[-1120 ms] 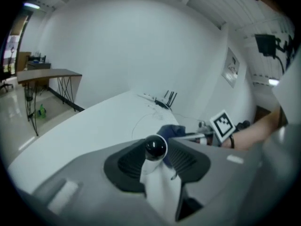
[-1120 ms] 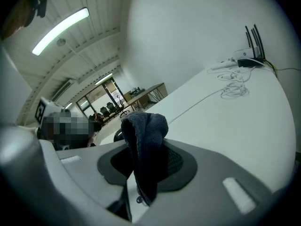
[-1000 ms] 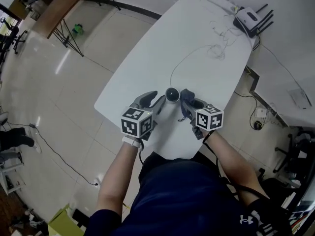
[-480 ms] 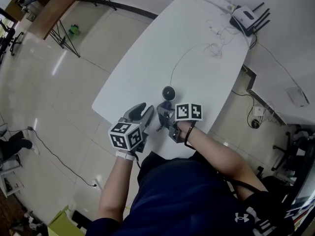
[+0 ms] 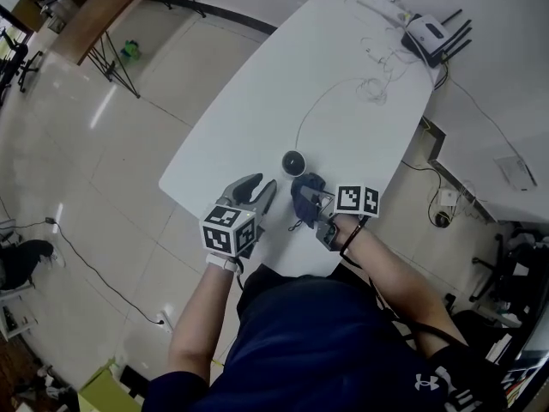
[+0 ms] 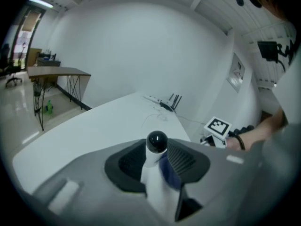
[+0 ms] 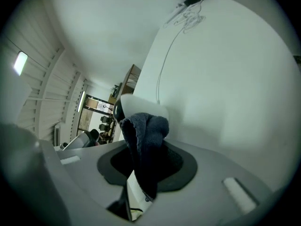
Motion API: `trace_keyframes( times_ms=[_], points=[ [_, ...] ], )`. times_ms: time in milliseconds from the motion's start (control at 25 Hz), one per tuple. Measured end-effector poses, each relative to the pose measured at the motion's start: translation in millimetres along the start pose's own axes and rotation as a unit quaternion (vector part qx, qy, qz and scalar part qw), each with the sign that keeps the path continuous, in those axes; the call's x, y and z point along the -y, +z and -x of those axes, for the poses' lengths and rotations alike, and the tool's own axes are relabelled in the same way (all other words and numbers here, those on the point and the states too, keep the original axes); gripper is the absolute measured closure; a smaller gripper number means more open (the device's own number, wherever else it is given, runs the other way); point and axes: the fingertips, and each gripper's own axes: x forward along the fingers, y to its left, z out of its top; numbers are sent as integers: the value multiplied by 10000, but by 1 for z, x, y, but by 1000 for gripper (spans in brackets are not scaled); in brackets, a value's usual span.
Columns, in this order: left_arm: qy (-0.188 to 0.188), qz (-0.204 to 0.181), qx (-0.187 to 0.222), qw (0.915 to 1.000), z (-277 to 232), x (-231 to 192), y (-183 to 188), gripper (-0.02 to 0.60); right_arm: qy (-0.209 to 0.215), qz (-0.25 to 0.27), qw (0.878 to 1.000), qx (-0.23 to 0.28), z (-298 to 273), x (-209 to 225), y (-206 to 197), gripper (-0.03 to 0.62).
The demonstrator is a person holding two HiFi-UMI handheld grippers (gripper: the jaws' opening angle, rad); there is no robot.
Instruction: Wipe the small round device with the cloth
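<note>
Whereas a second ago the right gripper (image 5: 309, 199) sat to the right of the small round device (image 5: 294, 161), it has since rolled and come round to the device's near side. The left gripper (image 5: 264, 186) has drawn back towards the table's near edge. The device, a small white rounded body with a glossy black domed face, stands where it stood, near that edge of the white oval table (image 5: 343, 75). A thin white cable (image 5: 310, 110) trails away from it. The right jaws are clamped on a bunched dark blue terry cloth (image 5: 305, 184), whose wad lies just beside the device; contact cannot be made out. The left jaws stand part-way apart and empty, with the device ahead of them and clear.
</note>
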Motion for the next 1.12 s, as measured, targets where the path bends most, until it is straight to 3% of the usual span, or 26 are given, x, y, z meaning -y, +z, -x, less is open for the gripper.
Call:
trace_keyframes(
  times_ms=[80,200,280,440,560,640,720,760,840,1000,1040,1080,1120],
  points=[
    [-38,-606,-95,9981,-16,5,2,428,-112,135,9993,340,13,8,26,493],
    [-10,-1613,-117,9868,-42,11,7,310,-271,470,9957,748,26,11,68,491],
    [-144,-1962,-257,9801,-55,17,5,288,-359,717,9928,885,27,8,88,491],
    [-237,-1943,-413,9798,-66,21,3,347,-238,1284,9877,857,16,-12,108,493],
    [-125,-1570,-231,9872,-56,15,7,359,239,1720,9793,1036,11,-50,122,493],
    [-63,-1253,-44,9921,-42,10,9,359,382,2337,9646,1163,12,-81,128,491],
    [59,-913,206,9956,-23,2,12,367,306,3395,9336,1104,9,-109,122,493],
    [148,-727,349,9966,-12,-2,14,373,236,4005,9104,1012,6,-122,112,491],
    [414,-409,649,9962,14,-15,19,384,79,5170,8519,831,-2,-145,85,493],
    [1177,-84,1056,9874,66,-52,23,408,-435,6929,7179,511,-21,-165,24,493],
    [1315,0,1107,9851,75,-59,22,413,-540,7169,6939,407,-28,-161,9,493],
    [1402,87,1139,9835,82,-64,20,416,-601,7318,6783,293,-34,-153,-4,493],
    [1445,158,1152,9826,87,-67,19,417,-620,7382,6715,165,-41,-144,-17,493]
  ],
)
